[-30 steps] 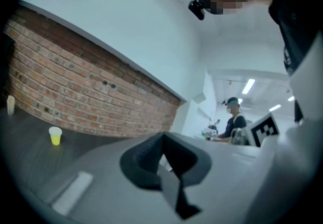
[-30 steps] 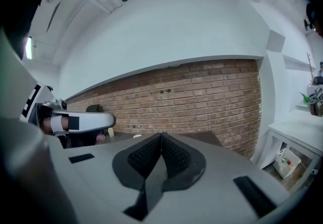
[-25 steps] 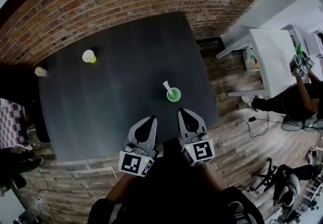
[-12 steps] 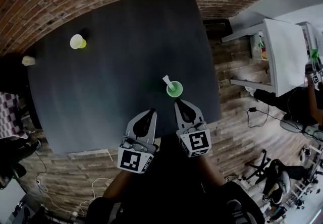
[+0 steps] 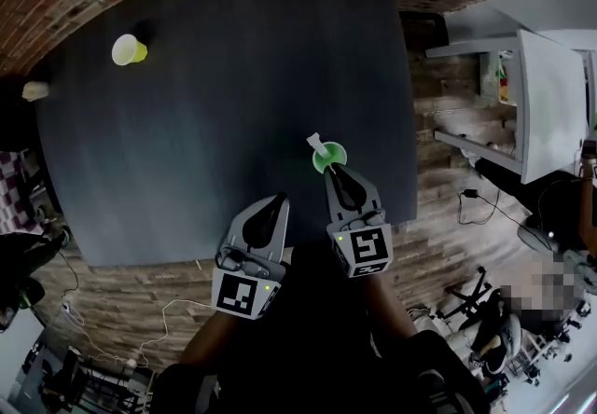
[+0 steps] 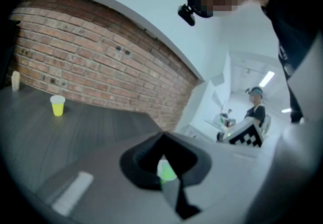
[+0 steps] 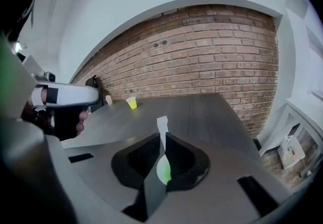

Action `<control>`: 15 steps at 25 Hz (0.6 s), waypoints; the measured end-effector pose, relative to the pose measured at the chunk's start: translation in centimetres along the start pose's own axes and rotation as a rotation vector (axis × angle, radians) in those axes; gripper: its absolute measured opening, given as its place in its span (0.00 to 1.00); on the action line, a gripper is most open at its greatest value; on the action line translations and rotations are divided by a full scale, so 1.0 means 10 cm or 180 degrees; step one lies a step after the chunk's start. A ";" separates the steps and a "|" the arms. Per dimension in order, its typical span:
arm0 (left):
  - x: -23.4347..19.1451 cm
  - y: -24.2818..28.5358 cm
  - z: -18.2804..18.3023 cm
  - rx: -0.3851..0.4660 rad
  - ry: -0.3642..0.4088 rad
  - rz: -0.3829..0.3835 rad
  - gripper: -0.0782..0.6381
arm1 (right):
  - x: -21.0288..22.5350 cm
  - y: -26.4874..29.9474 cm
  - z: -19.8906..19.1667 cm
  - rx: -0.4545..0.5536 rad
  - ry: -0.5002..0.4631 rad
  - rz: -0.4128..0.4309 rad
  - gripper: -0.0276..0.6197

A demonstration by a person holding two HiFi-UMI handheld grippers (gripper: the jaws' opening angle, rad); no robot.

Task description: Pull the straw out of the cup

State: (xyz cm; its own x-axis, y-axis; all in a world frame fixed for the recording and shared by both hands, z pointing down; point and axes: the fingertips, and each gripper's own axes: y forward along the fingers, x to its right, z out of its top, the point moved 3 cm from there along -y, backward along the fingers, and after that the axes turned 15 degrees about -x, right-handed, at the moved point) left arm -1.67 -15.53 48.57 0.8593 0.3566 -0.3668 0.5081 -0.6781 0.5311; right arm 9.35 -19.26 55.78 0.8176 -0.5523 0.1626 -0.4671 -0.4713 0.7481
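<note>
We find the right gripper (image 7: 162, 141) with its jaws drawn together to a thin slit, holding nothing. The white straw (image 7: 162, 126) stands in line with that slit, just beyond the tips, leaning in the green cup (image 5: 329, 158) on the near side of the dark table (image 5: 233, 76). The left gripper (image 6: 162, 140) is likewise closed and empty, beside the right one and clear of the cup. In our judgement the right jaws must part first, then close on the straw above the rim and draw along its lean. The left could steady the cup, which looks light and liable to tip.
</note>
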 end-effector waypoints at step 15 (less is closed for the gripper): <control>-0.13 0.24 -0.22 -0.0029 -0.0123 0.0128 0.11 | 0.07 0.46 -0.16 -0.0385 -0.0467 0.0069 0.18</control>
State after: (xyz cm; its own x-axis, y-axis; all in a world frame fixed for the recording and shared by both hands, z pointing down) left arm -1.43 -16.27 52.00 0.8761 0.3042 -0.3741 0.4740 -0.6854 0.5527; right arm 8.34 -20.71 60.38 0.7459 -0.6599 0.0906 -0.4330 -0.3769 0.8188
